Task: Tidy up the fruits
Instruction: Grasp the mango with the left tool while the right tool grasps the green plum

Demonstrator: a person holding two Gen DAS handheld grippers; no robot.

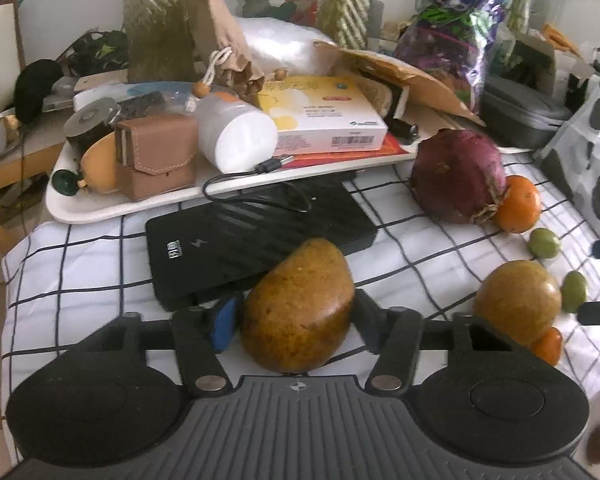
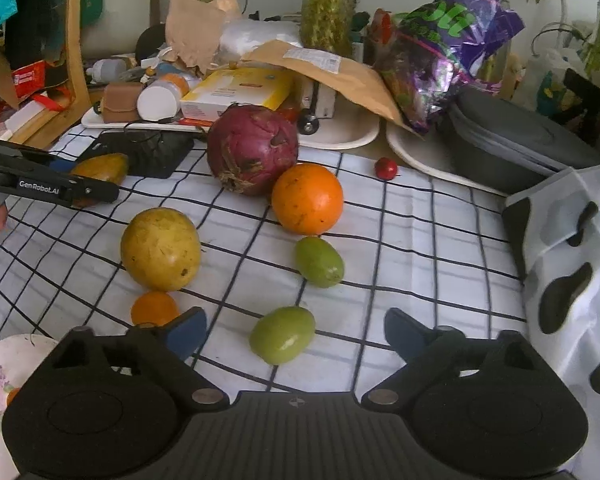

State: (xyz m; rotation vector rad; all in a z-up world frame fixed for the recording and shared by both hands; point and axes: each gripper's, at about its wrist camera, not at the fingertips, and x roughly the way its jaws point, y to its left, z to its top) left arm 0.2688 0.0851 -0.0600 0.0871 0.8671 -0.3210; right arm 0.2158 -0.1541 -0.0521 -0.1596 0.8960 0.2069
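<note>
My left gripper (image 1: 296,312) is shut on a brown-yellow mango (image 1: 300,306), held just over the checked cloth; it also shows in the right wrist view (image 2: 100,168). My right gripper (image 2: 294,328) is open, with a green fruit (image 2: 283,334) between its fingers on the cloth. A second green fruit (image 2: 319,262), a large orange (image 2: 307,199), a dark red fruit (image 2: 252,148), a round yellow fruit (image 2: 161,249), a small orange (image 2: 154,308) and a small red fruit (image 2: 385,168) lie on the cloth.
A black power bank (image 1: 256,236) lies behind the mango. A white tray (image 1: 100,208) with boxes and a bottle stands at the back. A flowered plate (image 2: 4,364) is at the front left. A spotted bag (image 2: 572,264) stands at the right.
</note>
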